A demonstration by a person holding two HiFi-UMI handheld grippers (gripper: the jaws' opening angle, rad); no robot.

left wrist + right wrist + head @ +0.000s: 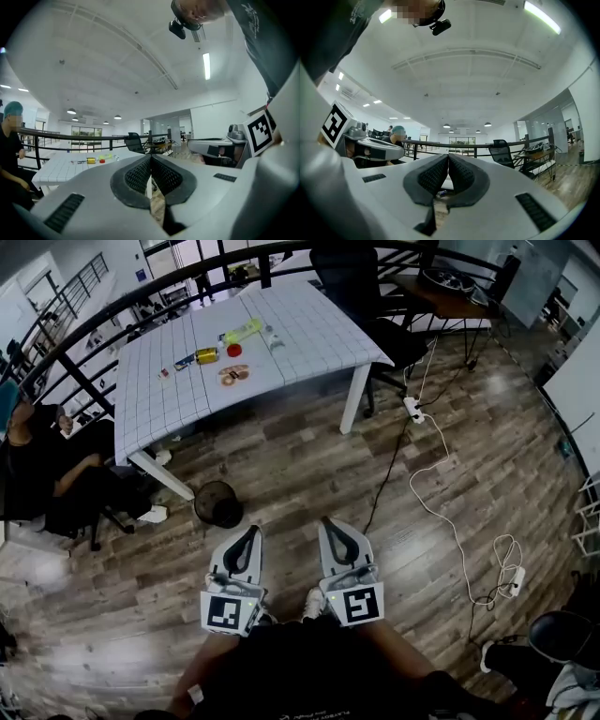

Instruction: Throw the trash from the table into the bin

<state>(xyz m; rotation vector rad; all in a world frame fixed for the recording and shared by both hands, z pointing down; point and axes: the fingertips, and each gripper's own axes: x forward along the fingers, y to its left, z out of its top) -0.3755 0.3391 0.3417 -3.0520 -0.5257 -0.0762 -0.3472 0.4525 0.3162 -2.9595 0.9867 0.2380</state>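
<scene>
The trash lies on the white gridded table at the far side of the room: a yellow-green bottle, a clear bottle, a red cap, a yellow can, a blue wrapper and a brown wrapper. A black mesh bin stands on the floor by the table's front leg. My left gripper and right gripper are held side by side near my body, well short of the table, both shut and empty. In the left gripper view, the can shows far off beyond the shut left gripper.
A person in black sits on a chair left of the table. A black office chair and a dark desk stand behind it. White cables and a power strip lie on the wood floor at right. A black railing runs behind the table.
</scene>
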